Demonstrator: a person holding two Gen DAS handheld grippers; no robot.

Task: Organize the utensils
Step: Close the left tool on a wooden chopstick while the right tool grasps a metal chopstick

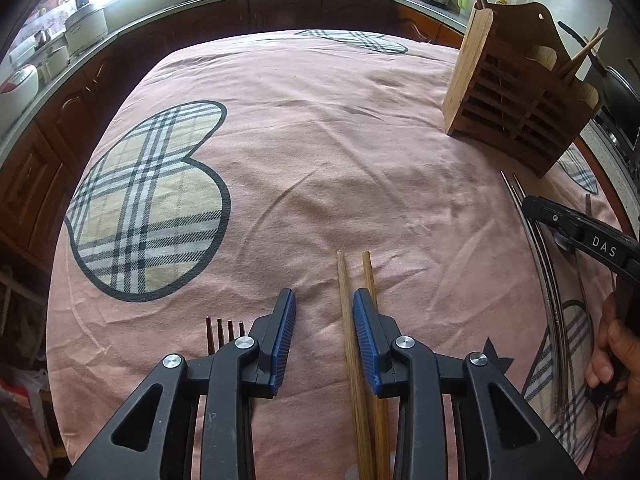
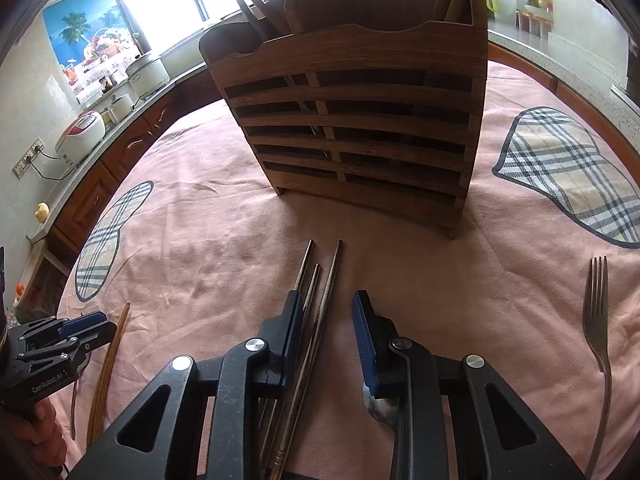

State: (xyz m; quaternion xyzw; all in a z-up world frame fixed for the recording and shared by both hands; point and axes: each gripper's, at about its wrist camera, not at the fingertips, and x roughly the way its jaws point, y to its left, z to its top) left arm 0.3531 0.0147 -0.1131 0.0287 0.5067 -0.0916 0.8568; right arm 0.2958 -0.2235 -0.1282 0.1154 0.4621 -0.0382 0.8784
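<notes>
Two wooden chopsticks (image 1: 347,320) lie on the pink cloth (image 1: 320,152). My left gripper (image 1: 324,320) hangs low over them, open: one stick lies in the gap beside the right pad, the other runs under that finger. Several metal chopsticks (image 2: 318,320) lie under my right gripper (image 2: 328,324), also open, with the sticks close to its left finger and a wide gap to the right pad. The slatted wooden utensil holder (image 2: 352,120) stands just beyond, with utensils in it. The left wrist view shows the holder (image 1: 516,92) at the far right and the right gripper (image 1: 580,236).
A dark fork (image 1: 224,336) lies left of my left gripper's fingers. A metal fork (image 2: 596,320) lies at the right, and a spoon bowl (image 2: 380,404) shows under the right finger. Kitchen counters with appliances ring the table. A hand (image 1: 612,352) holds the right gripper.
</notes>
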